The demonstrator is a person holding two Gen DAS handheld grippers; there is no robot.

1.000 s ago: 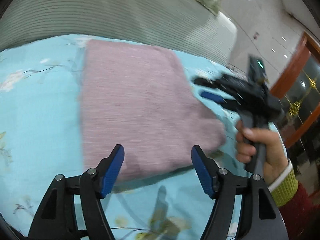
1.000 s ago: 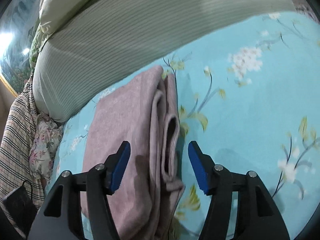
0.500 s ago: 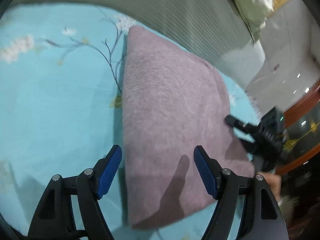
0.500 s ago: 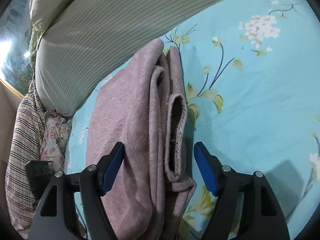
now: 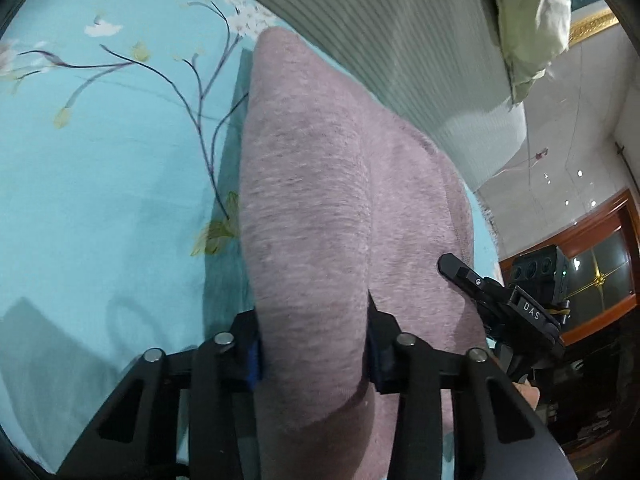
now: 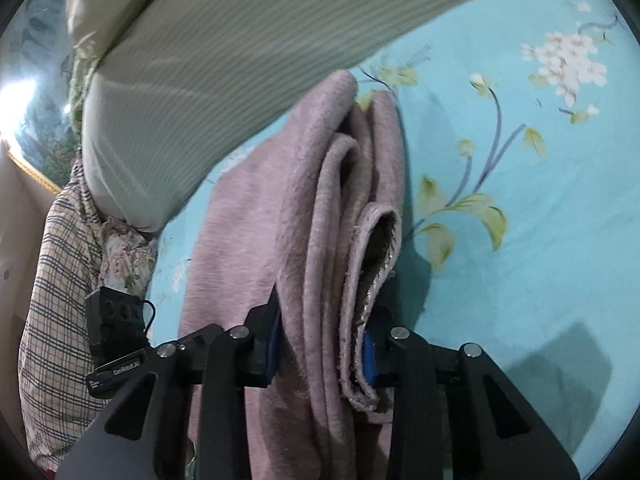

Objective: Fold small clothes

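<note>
Left claw (image 5: 314,354) and right claw (image 6: 320,346) each clench the folded mauve garment (image 5: 320,208) on the bed (image 5: 100,200), apparently gripping opposite ends to carry it intact.

Home bedroom, work done on a bed.

Turquoise floral bedsheet (image 6: 540,208) covers the surface, grey-green striped quilt (image 6: 248,52) rolled along its far edge, pale pillow (image 5: 528,12) above it. Plaid fabric (image 6: 60,280) and small floral cloth (image 6: 124,252) bunched at the bedside. Gold-framed landscape painting (image 6: 36,128) on the wall, glossy tiled floor (image 5: 560,140), wood-framed glass cabinet (image 5: 600,264) off to the side.
</note>
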